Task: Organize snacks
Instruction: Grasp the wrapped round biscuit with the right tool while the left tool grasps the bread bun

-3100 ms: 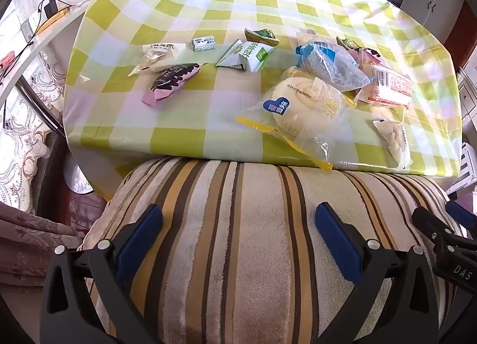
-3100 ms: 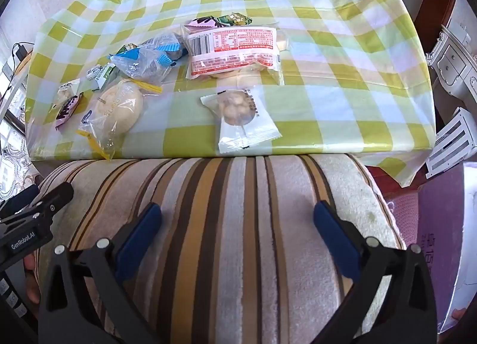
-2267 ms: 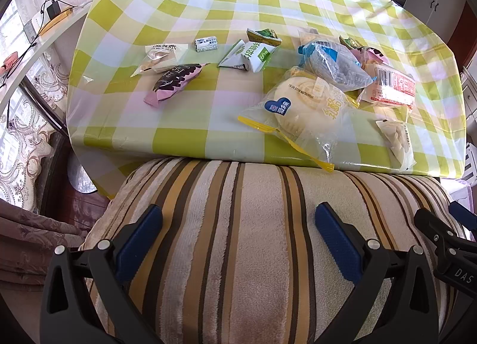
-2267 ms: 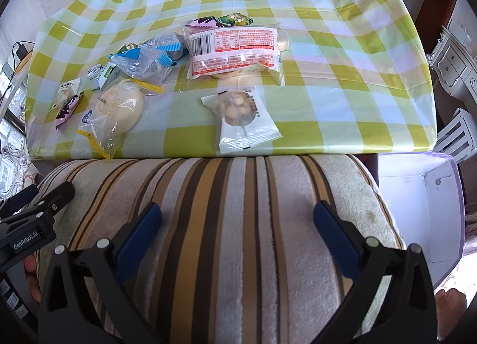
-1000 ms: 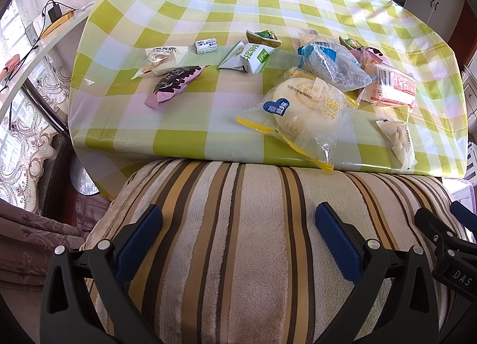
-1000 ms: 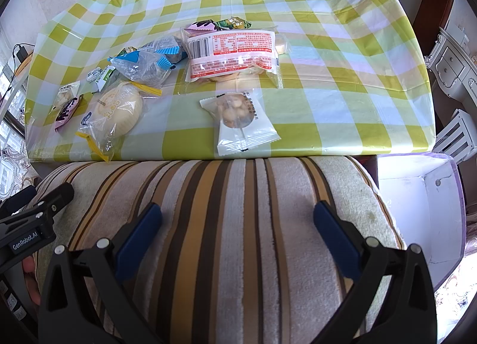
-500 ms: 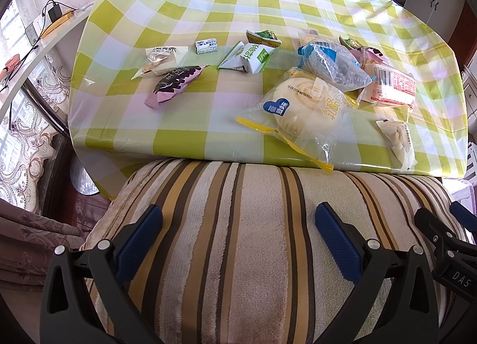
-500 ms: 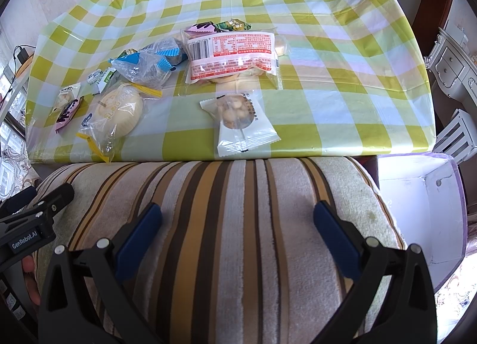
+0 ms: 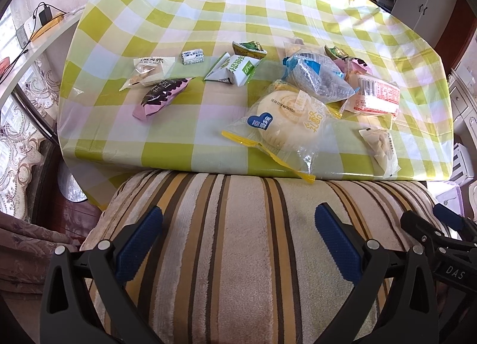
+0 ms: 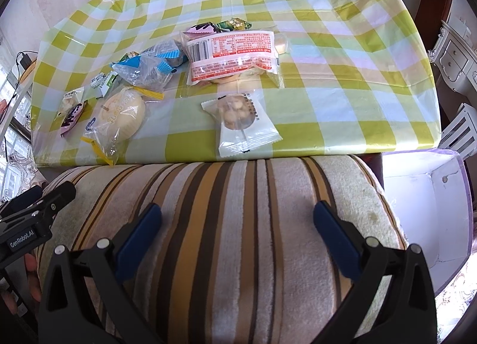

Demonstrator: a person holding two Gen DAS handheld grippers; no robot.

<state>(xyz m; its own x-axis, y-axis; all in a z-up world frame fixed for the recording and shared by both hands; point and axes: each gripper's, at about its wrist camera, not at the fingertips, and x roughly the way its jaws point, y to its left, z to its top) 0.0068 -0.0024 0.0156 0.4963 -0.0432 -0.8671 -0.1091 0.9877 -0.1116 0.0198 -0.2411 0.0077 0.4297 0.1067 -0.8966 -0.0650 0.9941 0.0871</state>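
Snacks lying scattered on table point(image 9: 208, 15) under a green-checked cloth, none being held. Left gripper point(image 9: 238, 230) hovering with jaws wide apart over a striped cushion point(image 9: 238, 254), gripping nothing. Right gripper point(image 10: 237, 227) hanging likewise spread and empty over the same cushion, near the table's front edge. Round bun in clear bag point(image 9: 286, 129) resting at the front edge, blue-trimmed bag point(image 9: 316, 75) just behind it. Red-printed packet point(image 10: 232, 54) lying further right, cookie packet point(image 10: 241, 123) in front of it. Pink wrapper point(image 9: 161, 96), white packet point(image 9: 149, 68) and green-and-white packet point(image 9: 232, 71) sitting apart on the left side. Open white box point(image 10: 429, 200) standing beside the cushion, right of the table.
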